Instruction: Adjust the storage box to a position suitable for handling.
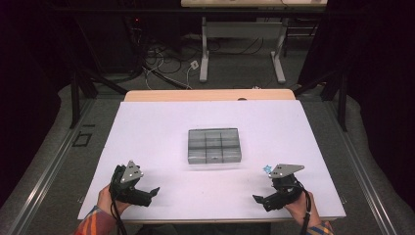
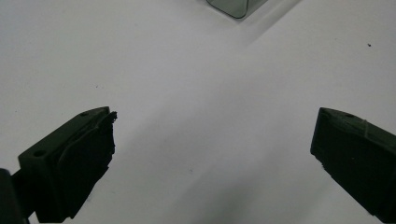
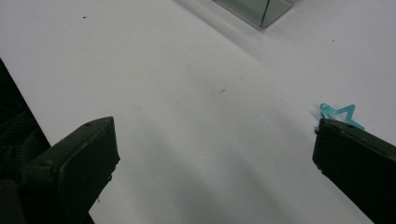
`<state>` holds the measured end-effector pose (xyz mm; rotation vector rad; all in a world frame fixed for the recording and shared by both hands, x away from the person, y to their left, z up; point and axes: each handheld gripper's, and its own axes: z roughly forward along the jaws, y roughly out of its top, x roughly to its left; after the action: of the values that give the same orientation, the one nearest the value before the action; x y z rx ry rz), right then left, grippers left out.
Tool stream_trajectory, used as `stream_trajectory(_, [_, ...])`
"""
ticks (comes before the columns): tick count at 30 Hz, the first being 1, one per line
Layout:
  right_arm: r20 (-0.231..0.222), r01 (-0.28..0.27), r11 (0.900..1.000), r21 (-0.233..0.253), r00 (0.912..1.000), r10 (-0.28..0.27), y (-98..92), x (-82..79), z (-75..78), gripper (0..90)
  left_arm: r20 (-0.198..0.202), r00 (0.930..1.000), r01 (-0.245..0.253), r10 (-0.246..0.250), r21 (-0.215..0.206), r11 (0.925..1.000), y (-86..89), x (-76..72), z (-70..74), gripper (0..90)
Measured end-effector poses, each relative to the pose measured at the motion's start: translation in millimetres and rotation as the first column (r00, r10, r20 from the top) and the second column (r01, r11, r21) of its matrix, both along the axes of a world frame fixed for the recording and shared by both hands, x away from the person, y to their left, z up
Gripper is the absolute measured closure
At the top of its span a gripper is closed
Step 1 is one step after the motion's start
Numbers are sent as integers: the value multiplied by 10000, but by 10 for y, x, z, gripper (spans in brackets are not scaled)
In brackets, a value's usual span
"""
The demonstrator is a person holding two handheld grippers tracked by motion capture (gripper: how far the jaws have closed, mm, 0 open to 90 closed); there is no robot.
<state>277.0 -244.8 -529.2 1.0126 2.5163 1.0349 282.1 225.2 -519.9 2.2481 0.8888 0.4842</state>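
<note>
Item one: we log a small blue star-shaped piece [image 1: 267, 169] lying flat on the counter [image 1: 161, 127], lower right of the high view, just beside the right hand-held gripper [image 1: 262, 199]. In the right gripper view the star [image 3: 340, 114] sits at the tip of the jaw on the frame's right, outside the gap.

Item two: a grey compartment tray [image 1: 214, 145], centre of the frame, well apart from the star. We cannot tell whether its cells hold anything.

Item three: the left hand-held gripper [image 1: 151, 192], lower left, jaws spread wide over bare counter; the right one likewise spread, holding nothing.

Status: we judge the work barely begun, the star ungrasped, pick-up and transfer remaining. Nothing lies between star and tray.
</note>
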Motion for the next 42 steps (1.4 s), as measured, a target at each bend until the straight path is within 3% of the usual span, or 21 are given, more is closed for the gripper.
stream_trajectory(8, [28,-79,9999,-108,10000,79,53,47,2,2,-87,10000,-5,6,128,9999,6,2,5,0])
stream_trajectory(10, [-32,-54,9999,-150,10000,54,66,67,13,4,149,9998,-102,101,100,9999,8,2,-4,0])
stream_trajectory(14, [65,18,9999,-106,10000,-17,80,105,20,8,6,10000,-71,71,119,9999,11,2,10,0])
stream_trajectory(17, [-285,187,9981,588,9994,-171,92,154,35,10,-36,10000,-61,61,126,9999,9,0,13,0])
stream_trajectory(19, [-367,251,9984,499,9991,-233,113,213,62,16,142,9998,-124,123,61,9999,7,8,-2,0])
stream_trajectory(22, [-270,381,9972,650,9990,-364,128,254,68,23,-82,10000,-48,49,113,9999,13,9,9,0])
stream_trajectory(25, [-221,492,9967,648,9986,-478,156,327,93,34,94,9998,-152,152,0,9999,8,5,-6,0])
stream_trajectory(28, [-3,642,9954,709,9979,-643,191,461,110,95,-88,9999,-54,56,187,9998,17,11,11,0])
stream_trajectory(36, [-84,1022,9906,908,9948,-1018,232,661,135,229,-43,10000,-45,45,202,9998,22,16,6,0])
stream_trajectory(37, [12,1186,9894,843,9929,-1191,246,701,142,340,-48,10000,-42,43,219,9998,23,15,9,0])
stream_trajectory(38, [12,1186,9894,843,9929,-1191,246,701,142,340,-41,10000,-50,51,268,9996,22,14,13,0])
stream_trajectory(39, [91,1322,9882,776,9910,-1333,254,738,148,442,-38,10000,-46,47,268,9996,20,14,12,0])
stream_trajectory(40, [91,1322,9882,776,9910,-1333,254,738,148,442,-38,10000,-46,47,268,9996,20,14,12,0])
stream_trajectory(41, [222,1433,9862,825,9891,-1455,260,754,148,500,-42,10000,-49,50,258,9997,19,15,11,0])
stream_trajectory(42, [453,1704,9815,875,9836,-1748,265,788,161,616,0,10000,-88,88,131,9999,16,16,1,0])
